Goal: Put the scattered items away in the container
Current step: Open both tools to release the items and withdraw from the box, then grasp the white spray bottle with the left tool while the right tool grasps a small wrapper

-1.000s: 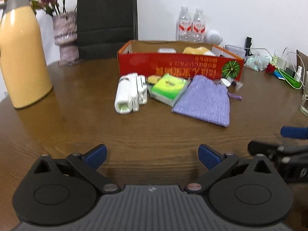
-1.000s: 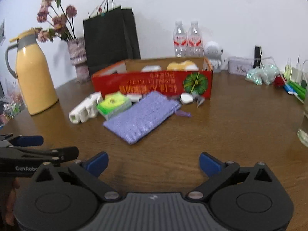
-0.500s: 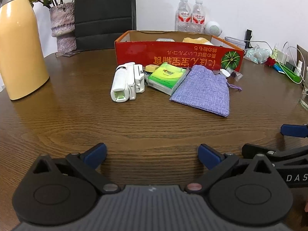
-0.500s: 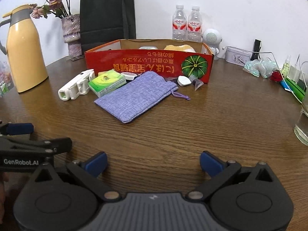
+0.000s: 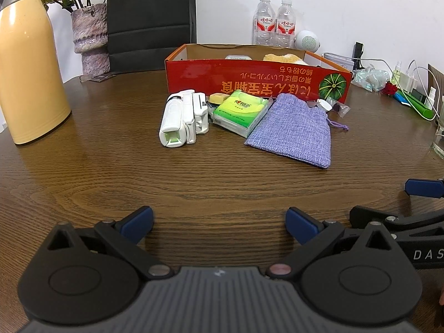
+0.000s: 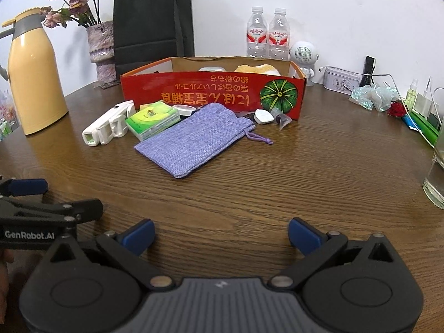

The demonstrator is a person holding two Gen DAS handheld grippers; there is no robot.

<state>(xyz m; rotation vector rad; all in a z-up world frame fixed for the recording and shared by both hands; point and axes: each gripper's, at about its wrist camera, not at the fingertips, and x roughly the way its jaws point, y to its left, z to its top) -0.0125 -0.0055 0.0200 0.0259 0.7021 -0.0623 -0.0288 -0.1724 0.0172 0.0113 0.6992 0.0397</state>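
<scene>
Left tool (image 5: 219, 223): blue-padded fingers spread wide, nothing between them, low over the bare desk (image 5: 111, 166)
Right tool (image 6: 220, 231): also spread wide and holding nothing, just beside the left tool, both at the near edge of the desk
Container: red cardboard box (image 6: 213, 97) at the far side of the desk, well apart from both tools, open at the top; a white item and a yellow fluffy item show over its rim
Scattered items: in a row against the box's front wall, between box and tools
White device (image 5: 181, 118): leftmost, lying flat
Tissue pack (image 5: 240, 112): green and yellow, just right of the white device, one edge touching the pouch
Pouch (image 6: 194, 138): purple woven drawstring bag, nearest item to the tools, cord trailing right
Small pieces: white cap (image 6: 263, 116) and a clear packet (image 6: 281, 120) near the box's right corner
Box print: upside-down yellow characters and a green pumpkin picture
Left tool's side: "GenRobot.AI"
Right tool's side: "DAS", cut off by the frame
Bottles (image 6: 267, 34): 2, red labels, text too small to read
</scene>
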